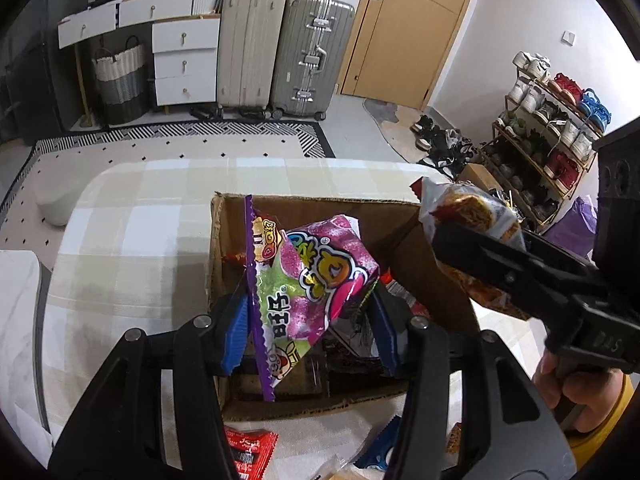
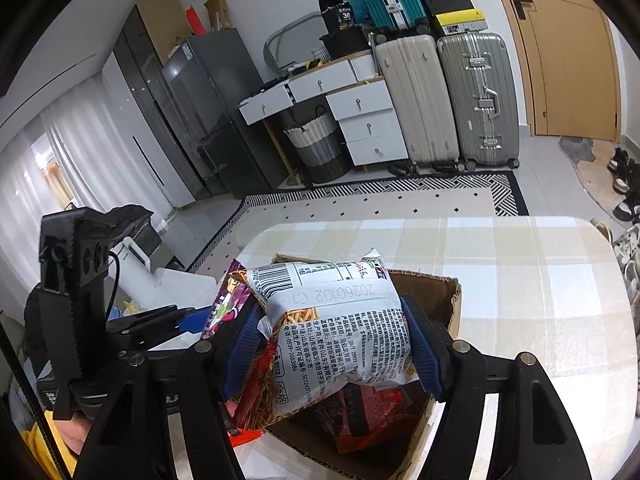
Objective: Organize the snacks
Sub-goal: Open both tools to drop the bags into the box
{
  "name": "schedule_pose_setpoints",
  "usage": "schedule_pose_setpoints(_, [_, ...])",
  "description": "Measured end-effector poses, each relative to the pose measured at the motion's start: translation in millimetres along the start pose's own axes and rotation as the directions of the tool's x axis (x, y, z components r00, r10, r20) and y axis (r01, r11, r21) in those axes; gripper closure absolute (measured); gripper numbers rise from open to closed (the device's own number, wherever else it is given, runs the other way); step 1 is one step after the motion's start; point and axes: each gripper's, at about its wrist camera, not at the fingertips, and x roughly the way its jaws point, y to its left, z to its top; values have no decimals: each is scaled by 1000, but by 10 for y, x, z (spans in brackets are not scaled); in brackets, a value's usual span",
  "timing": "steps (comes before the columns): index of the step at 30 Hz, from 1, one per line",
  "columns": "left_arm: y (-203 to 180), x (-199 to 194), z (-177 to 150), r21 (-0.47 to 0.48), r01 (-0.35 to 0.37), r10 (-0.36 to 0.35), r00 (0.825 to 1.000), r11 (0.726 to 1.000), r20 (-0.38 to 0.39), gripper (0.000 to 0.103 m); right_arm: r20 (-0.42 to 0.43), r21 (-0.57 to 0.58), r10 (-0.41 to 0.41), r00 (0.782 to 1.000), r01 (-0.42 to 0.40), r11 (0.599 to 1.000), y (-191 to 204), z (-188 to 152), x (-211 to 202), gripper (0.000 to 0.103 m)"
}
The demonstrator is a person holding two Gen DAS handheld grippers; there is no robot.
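Observation:
An open cardboard box (image 1: 416,252) stands on the checked tablecloth, and several dark and red snack packs (image 2: 368,408) lie inside it. My left gripper (image 1: 310,326) is shut on a purple and green snack bag (image 1: 312,280), held over the box. My right gripper (image 2: 334,344) is shut on a white noodle snack pack (image 2: 336,320) and holds it above the box's opening (image 2: 444,300). The left wrist view shows that pack (image 1: 468,208) at the box's right wall, clamped by the right gripper's black fingers (image 1: 492,260). In the right wrist view the purple bag (image 2: 224,300) shows at the left.
Loose packets lie on the cloth in front of the box: a red one (image 1: 250,452) and a blue one (image 1: 380,448). A hand and yellow sleeve (image 1: 588,404) hold the right gripper. Beyond the table (image 2: 540,280) are suitcases (image 1: 280,48), white drawers (image 1: 186,64) and a shoe rack (image 1: 552,128).

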Motion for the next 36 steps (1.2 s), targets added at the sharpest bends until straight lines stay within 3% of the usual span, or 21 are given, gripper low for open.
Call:
schedule_pose_setpoints(7, [146,263,-5,-29,6,-7,999,1000,-51,50,-32,18,-11,999,11,1000,-36,-50,60,34])
schedule_pose_setpoints(11, [186,318,-5,-21,8,-9,999,1000,-36,48,-53,25,-16,998,17,1000,-15,-47,89,34])
schedule_pose_setpoints(14, [202,266,-21,-12,32,-33,999,999,-29,37,-69,19,-24,997,25,1000,13,-53,131,34])
schedule_pose_setpoints(18, [217,131,-13,6,-10,10,1000,1000,3,30,-86,37,-22,996,26,999,5,-45,182,34])
schedule_pose_setpoints(24, [279,-42,-98,-14,-26,27,1000,1000,13,29,-127,62,-48,991,56,996,-36,-81,271,33])
schedule_pose_setpoints(30, [351,-264,-209,-34,-43,43,999,999,10,27,-150,76,-75,986,87,993,-42,-117,323,26])
schedule_pose_setpoints(36, [354,-512,-345,-44,-63,63,998,997,10,27,-101,59,-66,993,72,996,88,-86,98,26])
